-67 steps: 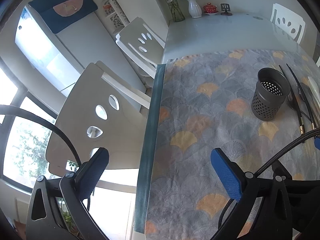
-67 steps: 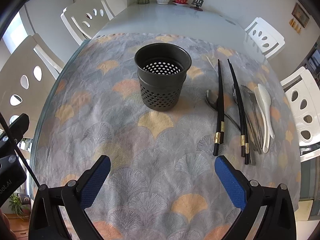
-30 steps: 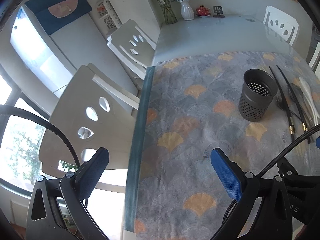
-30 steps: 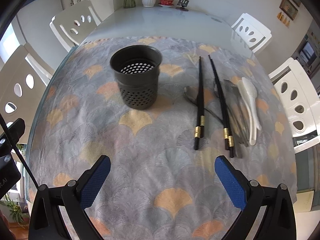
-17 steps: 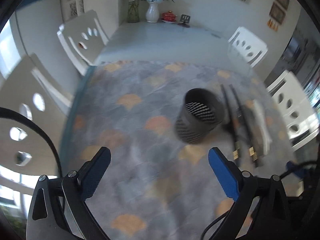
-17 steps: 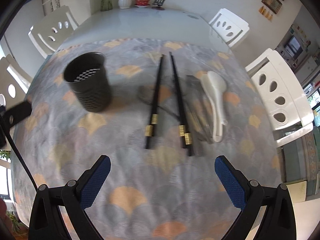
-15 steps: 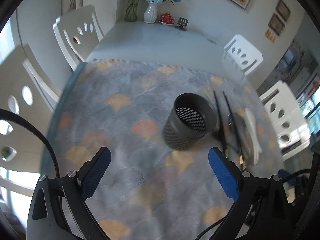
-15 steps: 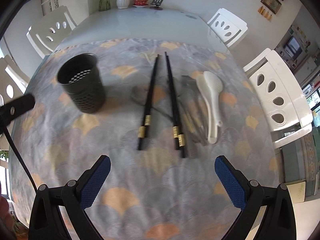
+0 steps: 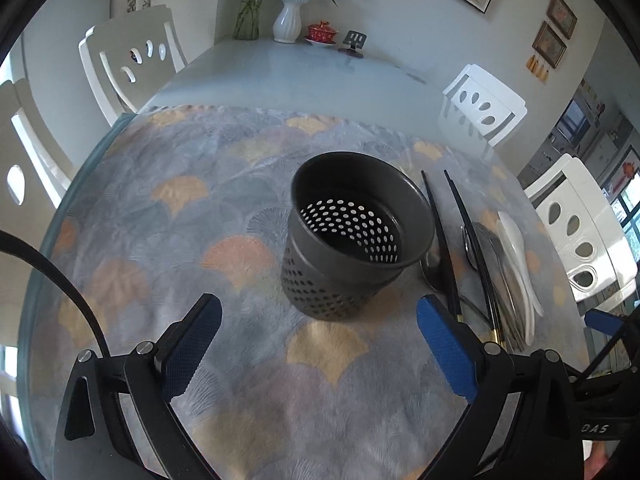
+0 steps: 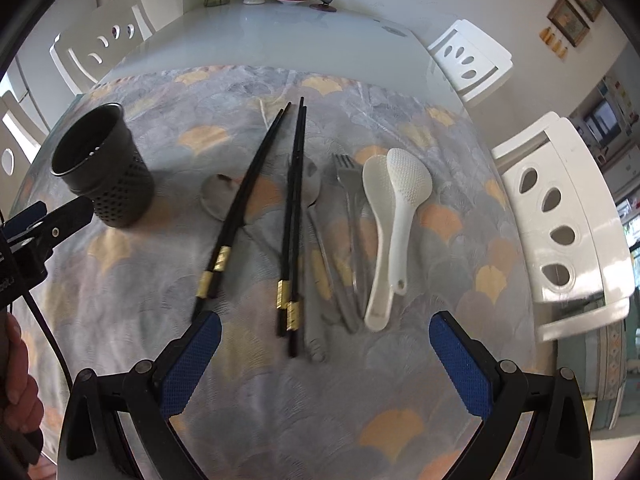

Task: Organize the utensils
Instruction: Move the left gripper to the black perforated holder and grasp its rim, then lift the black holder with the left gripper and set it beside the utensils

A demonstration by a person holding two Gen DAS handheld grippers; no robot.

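From the left wrist camera, the left gripper (image 9: 318, 340) hung over the patterned tablecloth (image 9: 168, 240) with its blue-padded fingers (image 9: 446, 354) spread wide; they had just drawn in a little, and nothing lay between them. The dark perforated utensil holder (image 9: 352, 236) stood upright just beyond the fingertips, empty as far as its holed bottom showed. To its right lay the black chopsticks (image 9: 442, 240), a metal spoon's bowl peeking out beneath them, then a white rice paddle (image 9: 516, 256) further right. A white vase of flowers (image 9: 288, 20) and a small red lidded cup (image 9: 321, 32) sat at the far end of the table, and white chairs (image 9: 482, 106) stood around it.

From the right wrist camera, the right gripper (image 10: 324, 356) was wide open and held nothing, poised above the near ends of the cutlery. Two pairs of gold-banded chopsticks (image 10: 294, 216) lay lengthwise, the left pair crossing a metal spoon (image 10: 218, 196). Beside them were a fork (image 10: 350, 196), a white spoon (image 10: 376, 232) and the dimpled rice paddle (image 10: 406, 204), lying side by side, close together. The utensil holder (image 10: 106, 168) stood well to the left, with the tip of the left gripper just in front of it and part of a hand (image 10: 18, 380) at the frame's edge.
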